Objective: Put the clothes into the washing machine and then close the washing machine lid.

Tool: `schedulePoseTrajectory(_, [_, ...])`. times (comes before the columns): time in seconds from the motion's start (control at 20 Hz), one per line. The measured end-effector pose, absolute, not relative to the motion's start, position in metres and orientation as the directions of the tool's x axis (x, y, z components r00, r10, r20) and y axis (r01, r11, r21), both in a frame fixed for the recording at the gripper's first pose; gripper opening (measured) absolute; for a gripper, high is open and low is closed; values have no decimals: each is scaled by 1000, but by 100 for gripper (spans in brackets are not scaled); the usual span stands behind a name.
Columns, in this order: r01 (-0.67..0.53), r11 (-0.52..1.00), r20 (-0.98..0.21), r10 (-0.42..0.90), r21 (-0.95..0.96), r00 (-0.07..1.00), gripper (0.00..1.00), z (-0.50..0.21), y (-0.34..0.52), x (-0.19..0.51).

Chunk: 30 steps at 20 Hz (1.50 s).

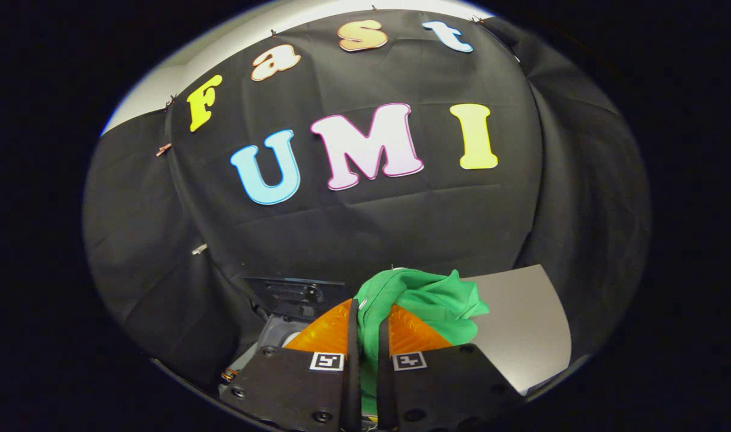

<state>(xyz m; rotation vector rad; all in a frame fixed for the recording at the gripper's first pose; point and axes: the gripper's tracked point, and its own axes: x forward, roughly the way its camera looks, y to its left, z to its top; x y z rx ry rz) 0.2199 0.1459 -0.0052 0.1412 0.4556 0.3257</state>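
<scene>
A green garment is pinched between my two fingers, and my gripper is shut on it. The cloth bunches up above and to the right of the fingertips and hangs in the air in front of the booth's black wall. Below and left of the fingers I see part of the washing machine: a dark control panel and a grey edge under it. Whether its lid is up or down is hidden behind my fingers.
A flat grey surface lies to the right, beyond the garment. Black cloth hangs close behind and on both sides.
</scene>
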Motion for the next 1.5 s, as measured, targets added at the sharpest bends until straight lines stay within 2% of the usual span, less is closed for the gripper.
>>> schedulePoseTrajectory(0.45, [-389, 886, -424, 463, 254, 778, 15, -20, 265, 214])
schedulePoseTrajectory(0.7, [-426, 872, -445, 490, 243, 749, 15, -42, 322, 215])
schedulePoseTrajectory(1.2, [-460, 846, -527, 530, 270, 664, 15, -127, 405, 215])
schedulePoseTrajectory(1.5, [-435, 871, -600, 479, 230, 641, 15, -202, 425, 223])
